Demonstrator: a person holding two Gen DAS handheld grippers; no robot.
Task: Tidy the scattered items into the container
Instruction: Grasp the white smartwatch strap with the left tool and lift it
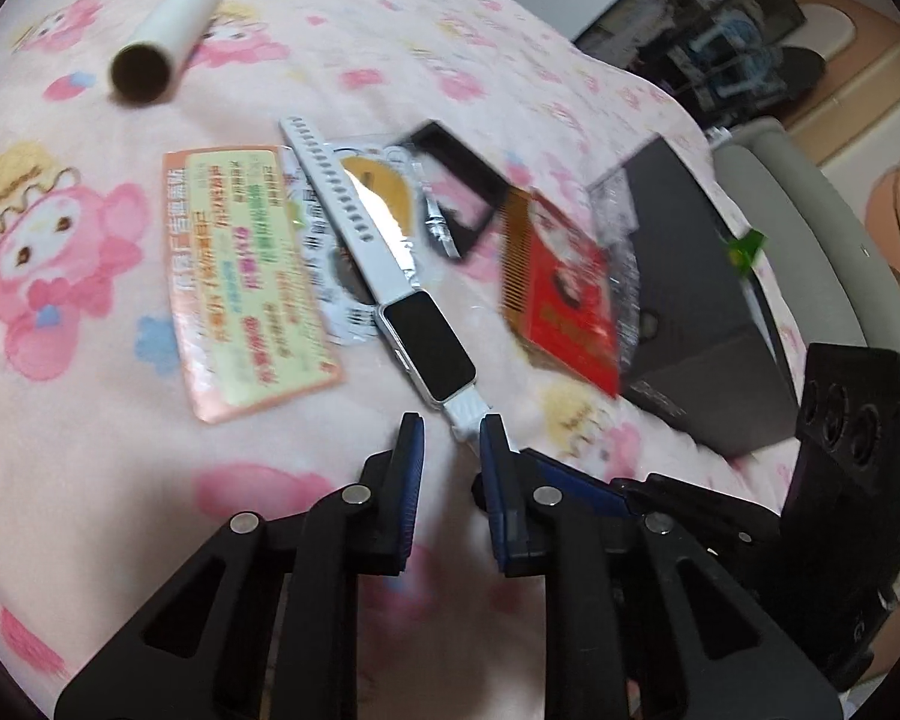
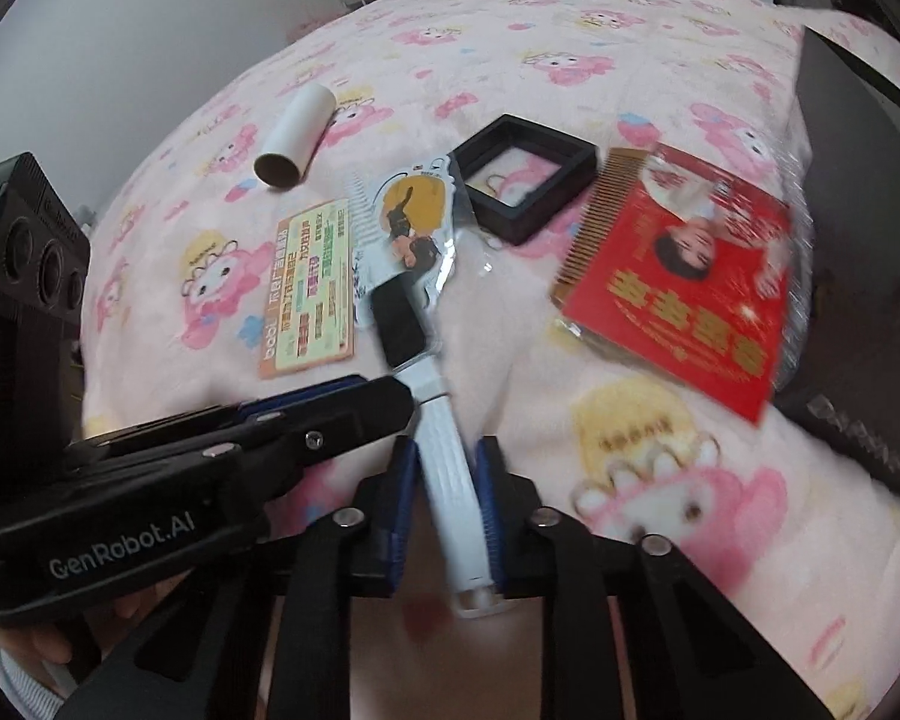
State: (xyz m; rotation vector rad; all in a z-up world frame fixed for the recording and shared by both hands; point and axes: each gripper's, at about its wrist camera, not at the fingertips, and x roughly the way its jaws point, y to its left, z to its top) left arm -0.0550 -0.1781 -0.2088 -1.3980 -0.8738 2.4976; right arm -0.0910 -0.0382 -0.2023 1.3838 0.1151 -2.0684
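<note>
Right tool [image 2: 450, 456] is closed narrowly on the ribbed strap of the white smart band with a black screen [image 2: 397, 324]. The band lies mid-way across the bed [image 2: 510, 60], well apart from the dark grey box [image 2: 852, 210] at the bed's right edge, which is taken to be the container. Left tool [image 1: 453, 427] is held at a narrow gap. Only one pad is touched by the same strap there, so nothing is judged clamped. With two tools on one strap, the band could be twisted or let slip. The clear plastic packet [image 2: 414, 222] overlapping it could be dragged along, and the orange-and-green card [image 2: 309, 285] just beside it disturbed. The bed is covered in soft pink cartoon-print fleece, into which thin items may be pressed. A pale wall and shelving are seen beyond.
</note>
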